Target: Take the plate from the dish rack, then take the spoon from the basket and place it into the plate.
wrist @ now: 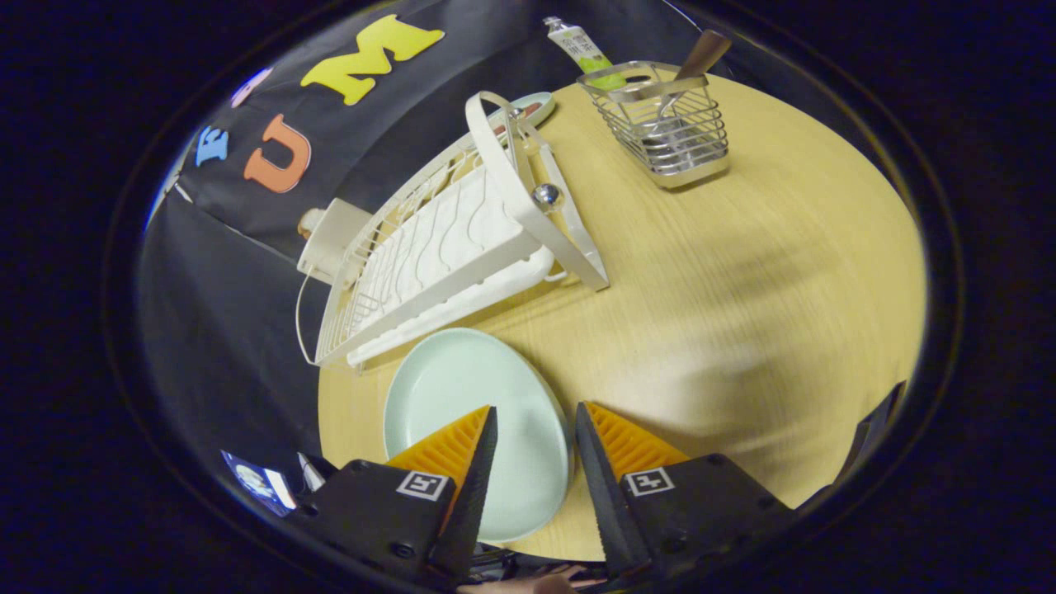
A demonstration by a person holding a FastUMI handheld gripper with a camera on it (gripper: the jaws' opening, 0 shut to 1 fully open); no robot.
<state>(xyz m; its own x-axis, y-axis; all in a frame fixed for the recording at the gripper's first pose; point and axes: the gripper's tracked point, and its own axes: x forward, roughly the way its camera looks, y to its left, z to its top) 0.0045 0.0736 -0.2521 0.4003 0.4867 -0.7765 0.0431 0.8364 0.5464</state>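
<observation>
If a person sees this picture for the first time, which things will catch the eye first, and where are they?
First comes the pale green plate, lying flat on the wooden table beside the white dish rack, its near side between the open fingers of the gripper. Beyond the fingers, at the table's far side, stands a wire basket with a spoon sticking out.

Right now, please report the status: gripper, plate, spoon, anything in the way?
Gripper open, holding nothing, above plate. Plate flat on table, beside dish rack. Spoon standing in basket, beyond the fingers. Nothing between.
</observation>
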